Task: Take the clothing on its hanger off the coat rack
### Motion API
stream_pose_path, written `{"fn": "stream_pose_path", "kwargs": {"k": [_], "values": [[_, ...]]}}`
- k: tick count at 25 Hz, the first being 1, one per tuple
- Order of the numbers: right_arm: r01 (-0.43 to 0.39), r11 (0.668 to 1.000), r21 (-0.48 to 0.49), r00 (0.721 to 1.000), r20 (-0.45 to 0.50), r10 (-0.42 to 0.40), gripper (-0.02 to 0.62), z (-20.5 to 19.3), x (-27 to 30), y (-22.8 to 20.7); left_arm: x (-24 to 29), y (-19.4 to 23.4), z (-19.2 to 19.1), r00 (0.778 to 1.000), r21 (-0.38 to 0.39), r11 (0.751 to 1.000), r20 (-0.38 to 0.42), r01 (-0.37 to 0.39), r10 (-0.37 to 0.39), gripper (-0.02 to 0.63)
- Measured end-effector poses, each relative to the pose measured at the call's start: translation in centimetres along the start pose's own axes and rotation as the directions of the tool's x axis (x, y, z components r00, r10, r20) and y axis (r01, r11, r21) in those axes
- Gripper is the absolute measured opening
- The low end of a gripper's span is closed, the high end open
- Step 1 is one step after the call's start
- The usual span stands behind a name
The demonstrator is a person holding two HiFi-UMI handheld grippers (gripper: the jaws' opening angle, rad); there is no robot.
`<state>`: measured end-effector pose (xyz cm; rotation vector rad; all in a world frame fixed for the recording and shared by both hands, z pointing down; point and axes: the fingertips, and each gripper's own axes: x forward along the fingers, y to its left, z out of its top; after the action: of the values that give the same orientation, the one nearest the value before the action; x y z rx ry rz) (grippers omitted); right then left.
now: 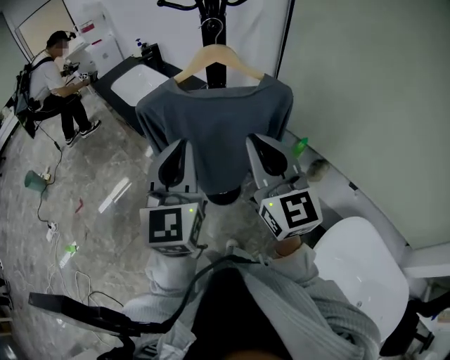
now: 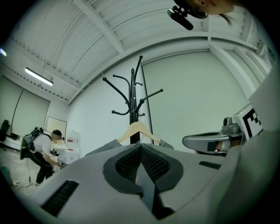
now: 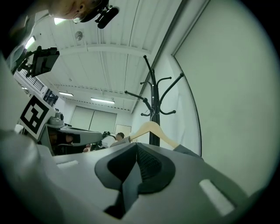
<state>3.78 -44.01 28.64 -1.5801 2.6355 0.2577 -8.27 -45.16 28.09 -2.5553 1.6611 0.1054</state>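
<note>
A grey top point(image 1: 218, 123) hangs on a wooden hanger point(image 1: 219, 58) hooked on the black coat rack point(image 1: 211, 14). Both grippers are held in front of the garment's lower part, apart from it. My left gripper point(image 1: 176, 149) is shut and empty, level with the top's left side. Level with the right side, my right gripper point(image 1: 266, 146) is also shut and empty. In the left gripper view the hanger point(image 2: 139, 130) and rack point(image 2: 134, 94) rise beyond the closed jaws. The right gripper view shows the hanger point(image 3: 153, 131) and rack point(image 3: 154, 103) the same way.
A white chair point(image 1: 358, 271) stands at the right near the wall. A person point(image 1: 53, 81) works at the far left beside a dark table point(image 1: 130, 70). Cables and small items point(image 1: 53, 225) lie on the marble floor at the left.
</note>
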Motion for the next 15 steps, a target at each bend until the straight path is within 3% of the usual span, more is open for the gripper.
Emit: {"fn": "stream_pose_path", "kwargs": {"k": [4, 8, 14, 15], "values": [[0.012, 1.000, -0.013, 1.000, 0.002, -0.012, 0.003, -0.5, 2.2, 0.0, 1.2, 2.4, -0.4, 1.000, 0.018, 1.000, -0.019, -0.007, 0.007, 0.005], [0.041, 0.998, -0.046, 0.999, 0.021, -0.040, 0.003, -0.6, 5.3, -1.7, 4.2, 4.8, 0.0, 1.000, 0.025, 1.000, 0.030, 0.007, -0.008, 0.006], [0.096, 0.980, -0.175, 0.995, 0.015, -0.095, 0.041, 1.0, 9.1, -5.5, 8.6, 7.5, 2.5, 0.999, 0.167, 0.986, 0.037, 0.012, -0.018, 0.012], [0.099, 0.974, -0.203, 0.995, -0.002, -0.101, 0.061, 0.9, 9.6, -6.1, 9.3, 7.6, 2.6, 0.999, 0.197, 0.980, 0.030, 0.018, -0.025, 0.071]]}}
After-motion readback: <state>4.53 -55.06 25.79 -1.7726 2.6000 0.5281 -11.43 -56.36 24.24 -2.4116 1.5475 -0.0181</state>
